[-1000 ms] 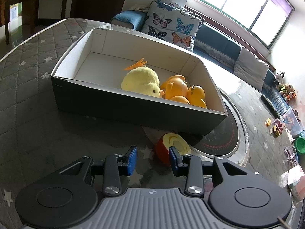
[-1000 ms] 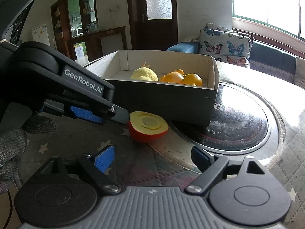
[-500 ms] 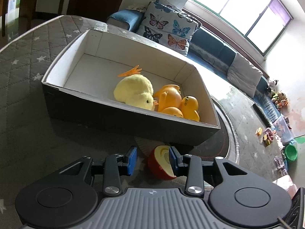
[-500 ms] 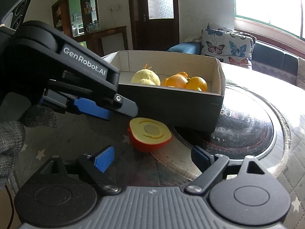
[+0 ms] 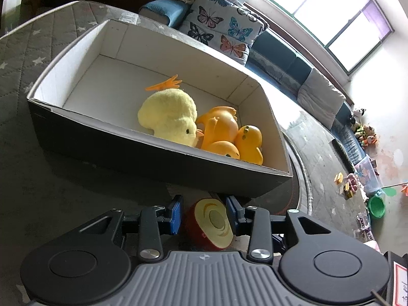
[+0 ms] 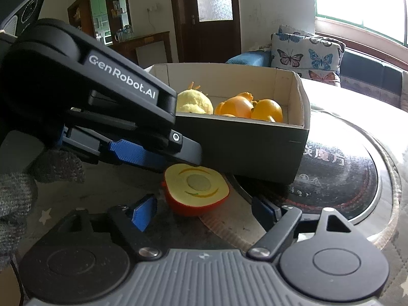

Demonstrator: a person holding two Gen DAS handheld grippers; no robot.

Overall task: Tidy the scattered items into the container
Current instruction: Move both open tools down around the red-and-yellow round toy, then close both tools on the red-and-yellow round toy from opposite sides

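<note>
A red toy apple half with a cream cut face lies on the table just in front of the cardboard box. My left gripper straddles it, jaws open, blue pads close to both sides. In the right wrist view the apple half lies under the left gripper's fingers. My right gripper is open and empty, just short of the apple. The box holds a yellow plush chick and orange rubber ducks.
A round dark turntable lies to the right of the box on the quilted star-pattern table cover. A sofa with butterfly cushions stands behind. Toys and a green bowl lie on the floor at right.
My left gripper has moved forward and down so the apple half now sits between its jaws. The right gripper has crept a little closer to the apple.
</note>
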